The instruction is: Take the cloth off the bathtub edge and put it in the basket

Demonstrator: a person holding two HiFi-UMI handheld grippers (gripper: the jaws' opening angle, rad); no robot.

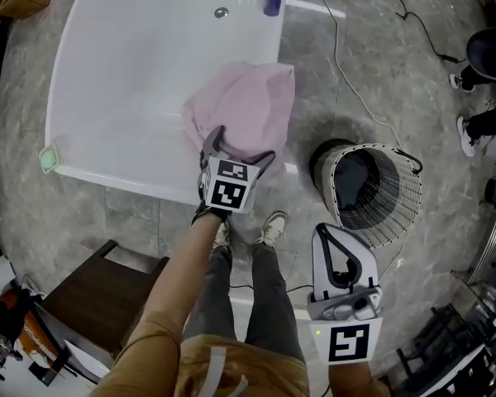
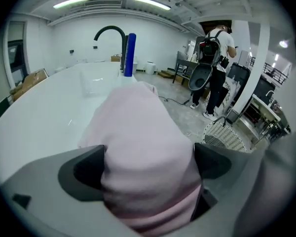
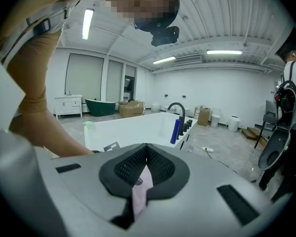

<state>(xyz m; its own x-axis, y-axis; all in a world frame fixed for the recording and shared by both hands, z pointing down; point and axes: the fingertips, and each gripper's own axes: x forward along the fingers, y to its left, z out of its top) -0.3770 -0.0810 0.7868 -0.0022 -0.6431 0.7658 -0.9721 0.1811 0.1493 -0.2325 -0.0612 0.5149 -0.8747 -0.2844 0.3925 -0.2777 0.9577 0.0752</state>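
Cloth (image 1: 252, 106), pink and bunched, lies draped over the edge of the bathtub (image 1: 116, 176). Its near fold sits between the wide-spread jaws of the left gripper (image 1: 240, 147), which do not clamp it. The right gripper (image 1: 324, 230) has its jaws together, with the basket (image 1: 401, 205) just ahead of it.

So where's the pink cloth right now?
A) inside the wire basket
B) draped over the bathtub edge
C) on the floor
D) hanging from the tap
B: the pink cloth lies over the bathtub edge, with the left claw open around it, and the basket stands off to one side.
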